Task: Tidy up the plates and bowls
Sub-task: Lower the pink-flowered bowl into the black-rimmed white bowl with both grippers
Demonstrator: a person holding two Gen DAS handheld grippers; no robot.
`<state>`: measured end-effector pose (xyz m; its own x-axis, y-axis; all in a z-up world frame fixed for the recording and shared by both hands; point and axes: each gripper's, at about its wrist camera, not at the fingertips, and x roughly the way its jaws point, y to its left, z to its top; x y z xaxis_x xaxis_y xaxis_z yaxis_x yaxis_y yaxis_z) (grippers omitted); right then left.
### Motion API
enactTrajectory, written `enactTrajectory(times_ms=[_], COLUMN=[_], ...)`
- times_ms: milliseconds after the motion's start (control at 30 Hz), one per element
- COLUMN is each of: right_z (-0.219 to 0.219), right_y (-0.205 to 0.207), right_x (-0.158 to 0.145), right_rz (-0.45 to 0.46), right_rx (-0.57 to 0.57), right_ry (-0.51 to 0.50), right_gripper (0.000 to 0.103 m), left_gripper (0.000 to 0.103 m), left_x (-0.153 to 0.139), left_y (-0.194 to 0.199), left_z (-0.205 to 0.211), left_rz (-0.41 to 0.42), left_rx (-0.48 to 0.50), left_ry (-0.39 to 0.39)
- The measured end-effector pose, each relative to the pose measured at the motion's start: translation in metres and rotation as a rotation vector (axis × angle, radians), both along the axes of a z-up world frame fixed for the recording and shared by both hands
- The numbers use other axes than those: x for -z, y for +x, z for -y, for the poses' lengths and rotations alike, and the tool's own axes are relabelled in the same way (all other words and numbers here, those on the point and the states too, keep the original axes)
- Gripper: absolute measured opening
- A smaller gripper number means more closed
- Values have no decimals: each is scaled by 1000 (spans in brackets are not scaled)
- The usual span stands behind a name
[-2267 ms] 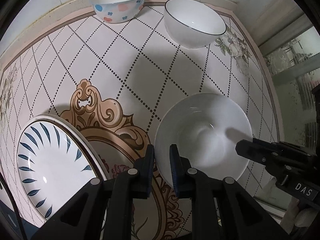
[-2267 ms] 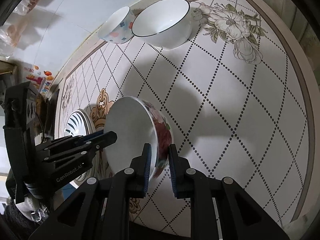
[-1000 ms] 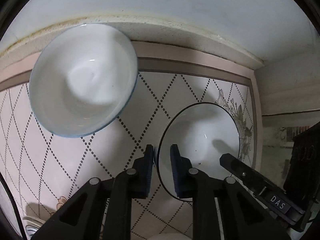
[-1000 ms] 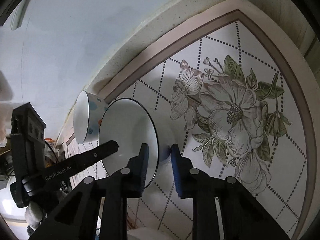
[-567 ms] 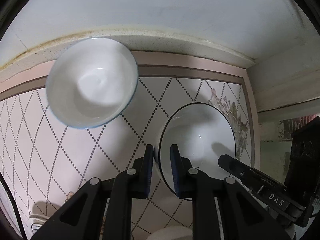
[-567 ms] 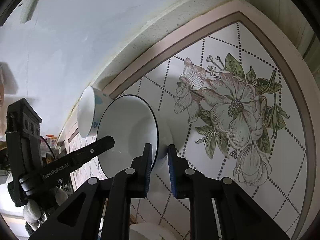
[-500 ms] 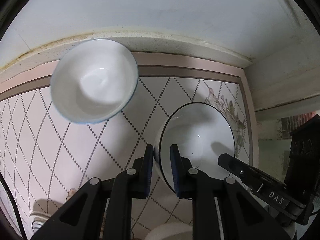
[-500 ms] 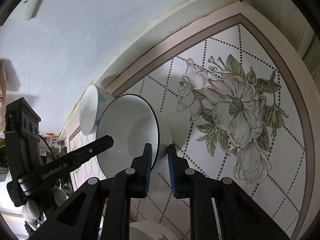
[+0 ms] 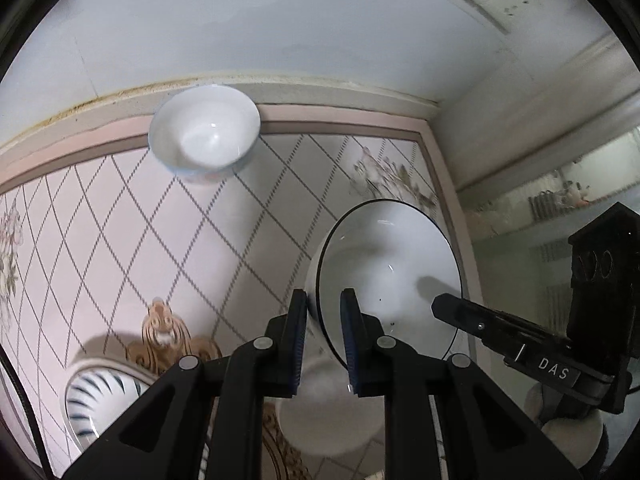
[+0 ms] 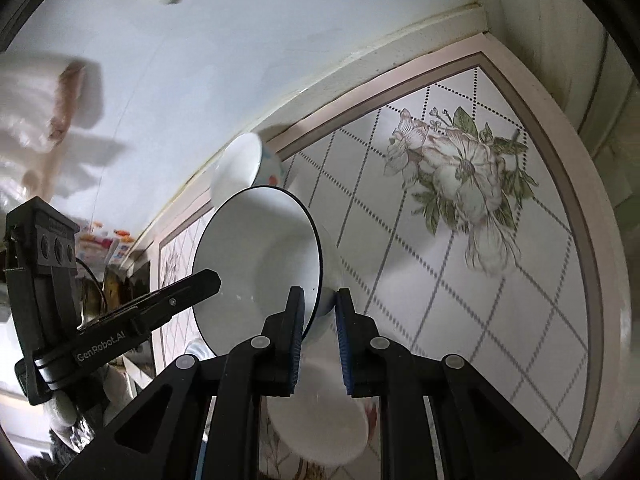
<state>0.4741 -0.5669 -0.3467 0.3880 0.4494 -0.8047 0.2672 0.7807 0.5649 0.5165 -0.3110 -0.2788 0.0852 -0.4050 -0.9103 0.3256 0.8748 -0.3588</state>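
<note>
Both grippers hold one white bowl with a thin black rim [image 9: 388,272], lifted off the table and tilted. My left gripper [image 9: 324,338] is shut on its near-left rim. My right gripper [image 10: 319,334] is shut on the opposite rim of the same bowl [image 10: 256,268]. A white bowl with a floral outside [image 9: 332,408] stands on the table just below the held bowl; it also shows in the right wrist view [image 10: 320,424]. A pastel-spotted bowl [image 9: 204,136] stands at the back by the wall. A blue-striped plate [image 9: 96,400] lies at the front left.
The table [image 9: 120,240] has a diamond-dot cloth with flower prints and a pink border. A wall [image 9: 280,32] with a socket rises right behind it. A glass-fronted cabinet [image 9: 552,184] stands to the right of the table.
Both grippers have raised the black-rimmed bowl off the table and drawn it back toward the front. The floral bowl has come into view beneath it, and the spotted bowl looks farther away.
</note>
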Motion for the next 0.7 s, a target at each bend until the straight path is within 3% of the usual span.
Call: enactTrajectory(times_ms=[233,700], right_z=[-16,-34], right_y=[-55,-99], right_x=[-17,26], right_rz=[-3,-88], right_rx=[-20,-33], right_ry=[5,29], right_gripper=[18,18], left_gripper=[15,15], left_x=[-11,30], left_y=[-39,-81], left_z=[-12,-24], left_rz=[3,-50], left_rx=[24,73], left_ry=[-8,81])
